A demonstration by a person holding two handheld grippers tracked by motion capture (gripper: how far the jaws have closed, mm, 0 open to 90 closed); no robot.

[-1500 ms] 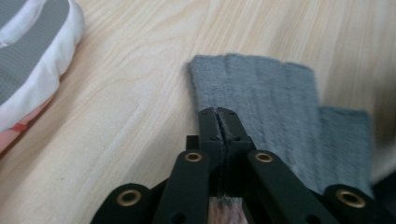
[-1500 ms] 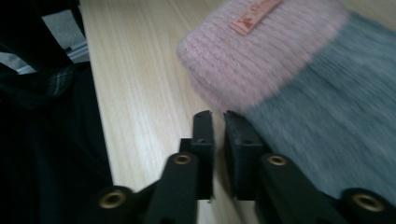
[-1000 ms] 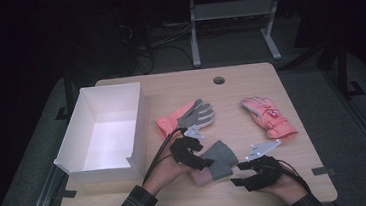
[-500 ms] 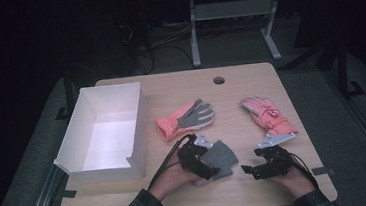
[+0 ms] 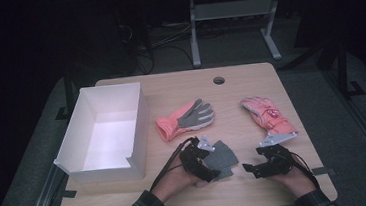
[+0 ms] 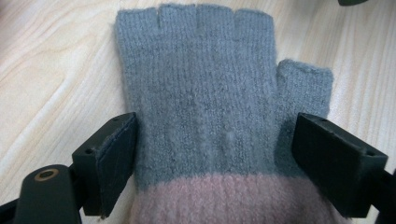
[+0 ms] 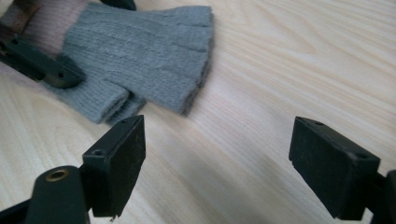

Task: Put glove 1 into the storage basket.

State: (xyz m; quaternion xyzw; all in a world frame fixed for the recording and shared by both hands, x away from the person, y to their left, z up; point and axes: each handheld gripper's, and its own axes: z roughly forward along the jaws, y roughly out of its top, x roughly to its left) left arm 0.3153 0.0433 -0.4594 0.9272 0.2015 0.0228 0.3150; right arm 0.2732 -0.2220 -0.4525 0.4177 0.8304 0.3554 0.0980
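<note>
On the pale desk [image 5: 249, 84] a soft, light knit mitt [image 6: 205, 93] lies flat between the wide-open left jaws, unpinched; right jaws gape empty beside it; best gripped at its cuff.

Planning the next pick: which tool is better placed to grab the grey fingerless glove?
Left. The left tool straddles the grey fingerless glove just above its pink cuff, jaws wide open either side. The right tool, also open, has bare table between its jaws, the glove off to one side.
</note>
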